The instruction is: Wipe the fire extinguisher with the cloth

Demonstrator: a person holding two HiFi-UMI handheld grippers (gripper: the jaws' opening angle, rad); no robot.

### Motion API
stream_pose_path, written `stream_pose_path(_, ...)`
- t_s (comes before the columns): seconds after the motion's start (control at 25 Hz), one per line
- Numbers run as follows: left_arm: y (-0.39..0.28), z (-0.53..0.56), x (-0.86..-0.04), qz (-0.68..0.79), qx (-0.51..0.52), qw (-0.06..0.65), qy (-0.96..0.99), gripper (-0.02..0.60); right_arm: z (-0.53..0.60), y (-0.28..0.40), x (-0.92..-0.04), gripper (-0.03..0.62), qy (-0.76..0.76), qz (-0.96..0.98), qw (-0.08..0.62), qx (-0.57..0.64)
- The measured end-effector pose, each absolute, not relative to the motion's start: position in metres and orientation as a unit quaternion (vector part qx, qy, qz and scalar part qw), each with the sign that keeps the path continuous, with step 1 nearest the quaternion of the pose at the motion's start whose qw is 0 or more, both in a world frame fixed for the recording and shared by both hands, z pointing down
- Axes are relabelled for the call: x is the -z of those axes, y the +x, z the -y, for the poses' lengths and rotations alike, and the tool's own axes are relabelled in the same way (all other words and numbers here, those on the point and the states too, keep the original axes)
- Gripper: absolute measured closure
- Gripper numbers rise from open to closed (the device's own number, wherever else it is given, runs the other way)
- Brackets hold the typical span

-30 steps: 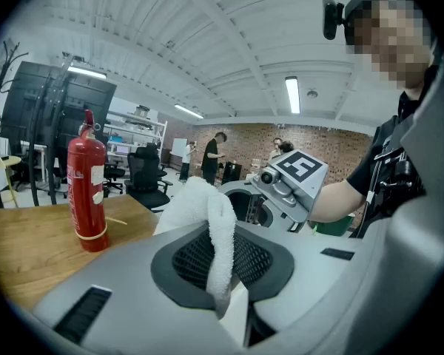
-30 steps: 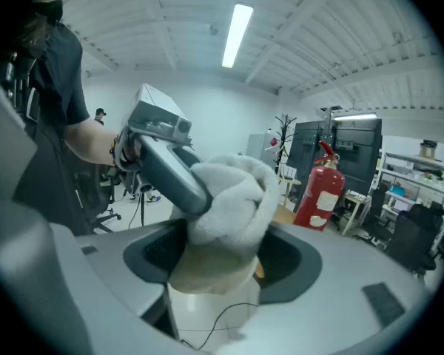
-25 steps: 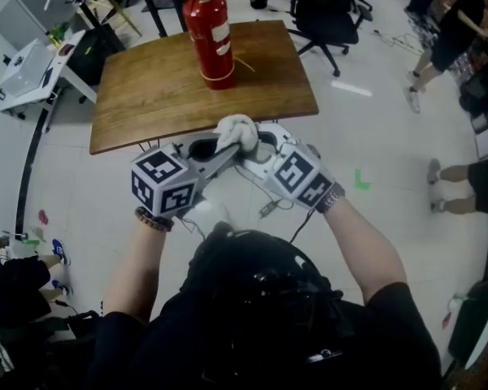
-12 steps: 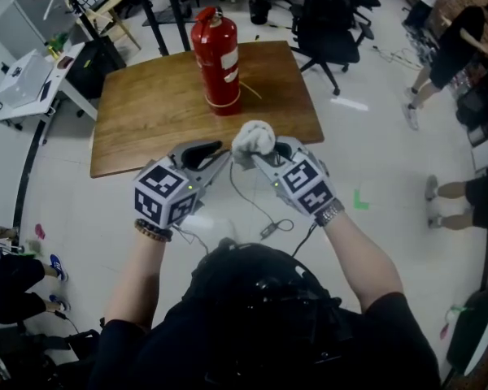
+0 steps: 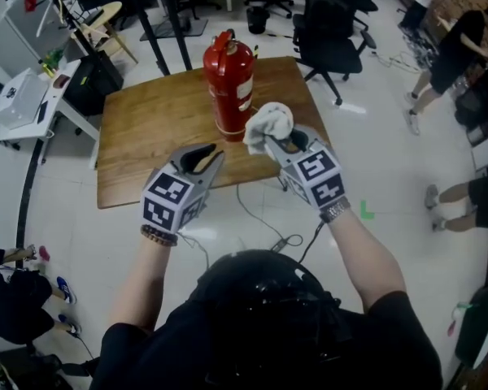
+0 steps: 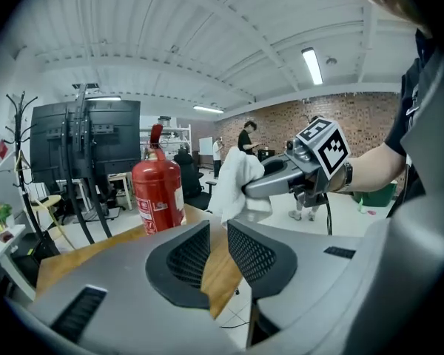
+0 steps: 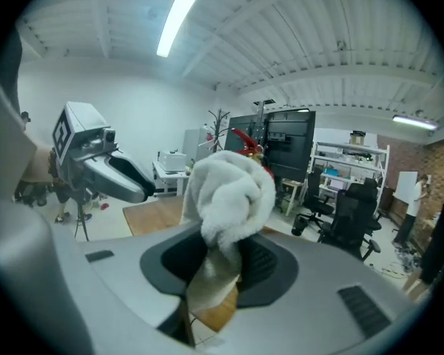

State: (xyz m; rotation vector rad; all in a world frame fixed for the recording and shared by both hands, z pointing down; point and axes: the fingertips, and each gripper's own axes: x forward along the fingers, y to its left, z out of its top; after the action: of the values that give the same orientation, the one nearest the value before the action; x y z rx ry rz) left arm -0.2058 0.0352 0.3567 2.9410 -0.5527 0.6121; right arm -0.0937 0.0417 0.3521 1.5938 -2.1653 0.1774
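A red fire extinguisher (image 5: 232, 88) stands upright near the far edge of the wooden table (image 5: 146, 136); it also shows in the left gripper view (image 6: 157, 194). My right gripper (image 5: 266, 143) is shut on a bunched white cloth (image 5: 270, 124), held just to the right of the extinguisher. In the right gripper view the cloth (image 7: 229, 198) bulges above the jaws (image 7: 220, 254) and hides most of the extinguisher. My left gripper (image 5: 215, 154) hovers over the table's near edge; its jaws (image 6: 218, 231) are closing, with a narrow gap and nothing between them.
Black office chairs (image 5: 329, 23) stand beyond the table. People (image 5: 459, 31) are at the right edge of the room. A white desk (image 5: 20, 88) sits at the left. Cables (image 5: 272, 234) trail on the floor below my hands. Dark screens (image 6: 85, 139) stand behind the extinguisher.
Both grippers moved forward from in front of the table to over it, toward the extinguisher. The left gripper let go of the cloth, which now rides in the right gripper alone.
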Motion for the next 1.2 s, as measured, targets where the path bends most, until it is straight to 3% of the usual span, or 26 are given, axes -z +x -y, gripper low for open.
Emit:
stream_pose_path(0.36, -0.22, 0.024, -0.368, 0.174, -0.218, 0.022, 0.96, 0.568, 0.024, -0.068, -0.29, 0.467, 0.638, 0.746, 0.188, -0.033)
stream_pose_path(1.2, -0.246, 0.071, -0.376, 0.184, -0.208, 0.027, 0.96, 0.57, 0.106, -0.073, -0.248, 0.468, 0.637, 0.744, 0.199, -0.014)
